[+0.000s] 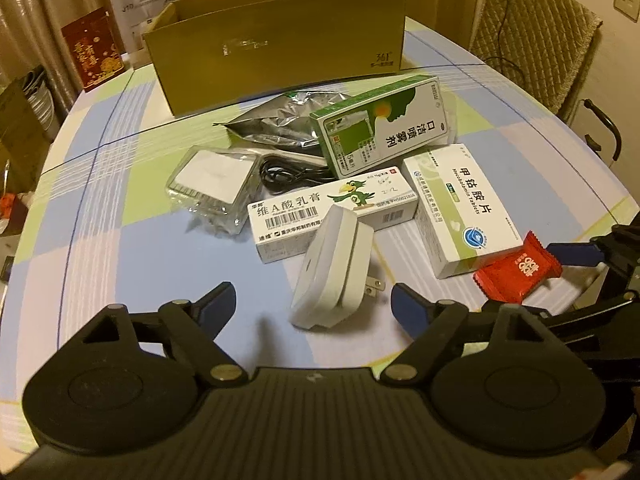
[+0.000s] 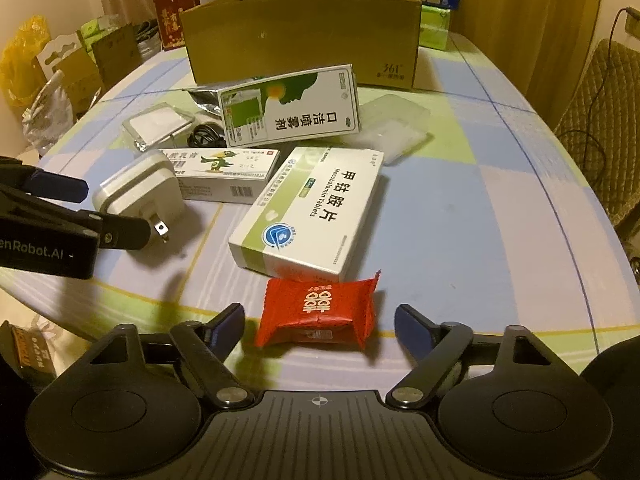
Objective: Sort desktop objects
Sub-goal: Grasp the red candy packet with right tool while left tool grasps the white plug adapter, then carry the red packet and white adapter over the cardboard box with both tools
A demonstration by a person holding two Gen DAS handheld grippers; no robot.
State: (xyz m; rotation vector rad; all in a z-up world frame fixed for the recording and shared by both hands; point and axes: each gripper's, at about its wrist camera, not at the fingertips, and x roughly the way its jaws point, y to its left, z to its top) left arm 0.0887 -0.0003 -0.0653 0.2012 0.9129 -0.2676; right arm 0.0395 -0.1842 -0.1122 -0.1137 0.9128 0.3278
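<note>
My left gripper (image 1: 312, 304) is open, and the near end of a white plug adapter (image 1: 334, 272) lies between its fingers on the checked tablecloth (image 1: 140, 280), untouched. In the right wrist view the right gripper (image 2: 318, 320) is open too, its fingers on either side of a red candy packet (image 2: 318, 314). Beyond them lie a white-green tablets box (image 2: 316, 208), a parrot-printed ointment box (image 1: 332, 208) and a green spray box (image 1: 384, 132). An open cardboard box (image 1: 276, 52) stands at the back.
A clear plastic case (image 1: 216, 184), a black cable (image 1: 284, 176) and a foil pouch (image 1: 276, 120) lie behind the boxes, and a second clear case (image 2: 396, 128) is to the right. A padded chair (image 1: 536, 40) stands at the table's right, with a red box (image 1: 94, 48) at the back left.
</note>
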